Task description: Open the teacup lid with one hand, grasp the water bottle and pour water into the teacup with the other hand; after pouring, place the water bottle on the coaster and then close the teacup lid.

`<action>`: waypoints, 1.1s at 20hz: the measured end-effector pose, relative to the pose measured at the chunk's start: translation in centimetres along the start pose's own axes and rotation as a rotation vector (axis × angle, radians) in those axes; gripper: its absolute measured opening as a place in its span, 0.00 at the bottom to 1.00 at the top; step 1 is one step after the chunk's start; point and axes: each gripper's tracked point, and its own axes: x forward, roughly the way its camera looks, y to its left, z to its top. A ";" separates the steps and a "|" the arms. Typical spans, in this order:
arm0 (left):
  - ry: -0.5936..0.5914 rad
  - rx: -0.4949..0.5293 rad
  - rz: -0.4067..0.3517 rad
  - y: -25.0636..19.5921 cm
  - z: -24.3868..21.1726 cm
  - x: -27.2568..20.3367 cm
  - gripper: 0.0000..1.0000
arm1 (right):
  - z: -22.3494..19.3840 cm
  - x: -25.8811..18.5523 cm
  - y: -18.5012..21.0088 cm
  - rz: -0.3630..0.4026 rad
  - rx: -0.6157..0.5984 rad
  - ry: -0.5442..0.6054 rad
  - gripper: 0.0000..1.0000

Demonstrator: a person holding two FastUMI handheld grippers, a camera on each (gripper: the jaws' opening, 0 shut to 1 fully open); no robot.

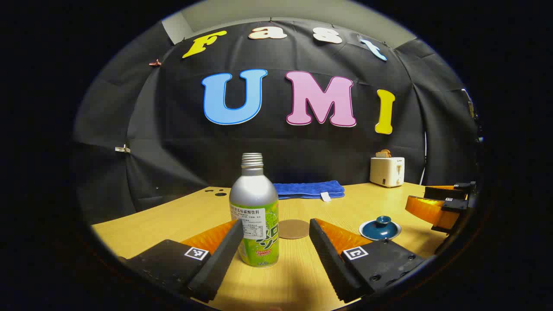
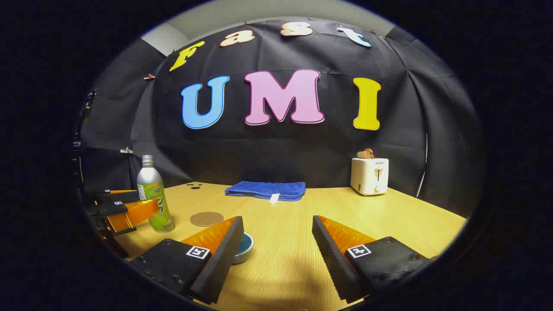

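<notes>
A silver water bottle (image 1: 255, 211) with a green label and no cap stands upright on the wooden table (image 1: 173, 216). It stands between the fingers of my open left gripper (image 1: 275, 222), close to the left finger and apart from the right one. The round brown coaster (image 1: 294, 229) lies just behind it. A low teacup with a blue knobbed lid (image 1: 380, 228) sits to the right, below my right gripper (image 1: 417, 196). In the right gripper view, my right gripper (image 2: 277, 219) is open. The teacup (image 2: 245, 247) peeks out from behind its left finger. The bottle (image 2: 153, 198) and coaster (image 2: 206, 218) are at the left.
A folded blue towel (image 2: 265, 190) lies at the back of the table. A white toaster (image 2: 370, 175) with toast in it stands at the back right. The left gripper's orange fingers (image 2: 134, 214) flank the bottle near the table's left edge.
</notes>
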 end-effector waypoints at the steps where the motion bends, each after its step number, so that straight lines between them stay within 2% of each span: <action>1: -0.003 0.000 0.005 0.1 0.0 0.0 0.97 | 0.1 0.0 0.0 0.000 -0.001 -0.001 0.99; 8: -0.001 0.000 0.017 1.4 0.0 -0.8 0.97 | -0.1 0.1 -0.1 0.003 0.000 -0.001 0.99; 13: -0.003 0.003 -0.025 1.8 0.0 -1.1 0.97 | 0.0 0.1 0.1 0.012 -0.001 -0.002 0.99; 22: -0.001 0.001 -0.036 3.1 -0.1 -1.1 0.98 | 0.0 0.1 0.0 0.013 -0.001 0.000 0.99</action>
